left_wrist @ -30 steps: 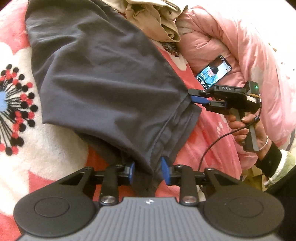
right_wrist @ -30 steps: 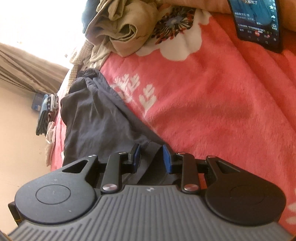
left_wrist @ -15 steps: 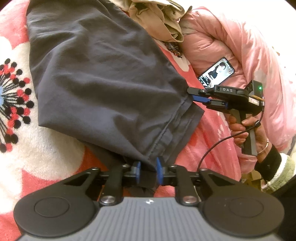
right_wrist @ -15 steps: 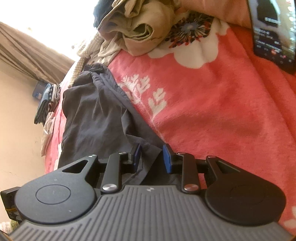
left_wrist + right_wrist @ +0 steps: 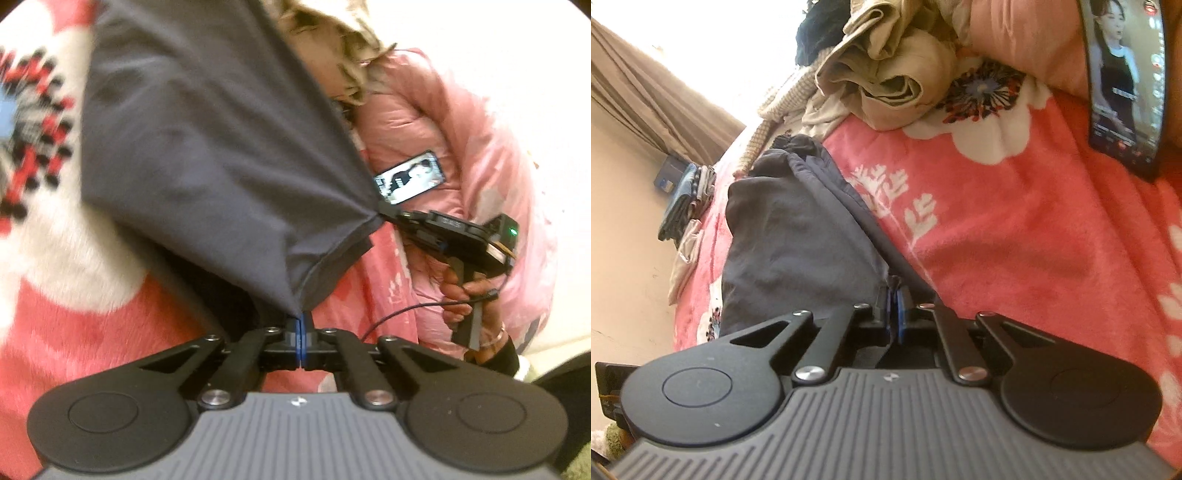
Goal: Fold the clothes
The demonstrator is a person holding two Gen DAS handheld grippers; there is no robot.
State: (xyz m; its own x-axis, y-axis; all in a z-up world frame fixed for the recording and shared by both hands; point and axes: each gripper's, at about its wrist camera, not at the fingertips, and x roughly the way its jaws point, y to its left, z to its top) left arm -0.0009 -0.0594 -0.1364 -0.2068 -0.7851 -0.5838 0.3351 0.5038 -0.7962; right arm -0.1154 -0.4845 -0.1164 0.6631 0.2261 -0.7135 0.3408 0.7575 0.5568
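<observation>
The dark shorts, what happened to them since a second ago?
Both grippers' fingers closed on the dark shorts: the left gripper pinched one hem corner, the right gripper the other. The hem has lifted off the blanket. The phone and beige clothes stayed put.

My two handheld grippers, black with blue pads.
Left gripper [image 5: 300,334]: silver screws, ribbed grey housing; right gripper [image 5: 384,211]: green light, black cable at three o'clock, dark cuff.

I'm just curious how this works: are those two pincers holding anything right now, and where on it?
Yes. Both hold the dark garment by its hem: the left gripper is shut on one corner, the right gripper on the other.
</observation>
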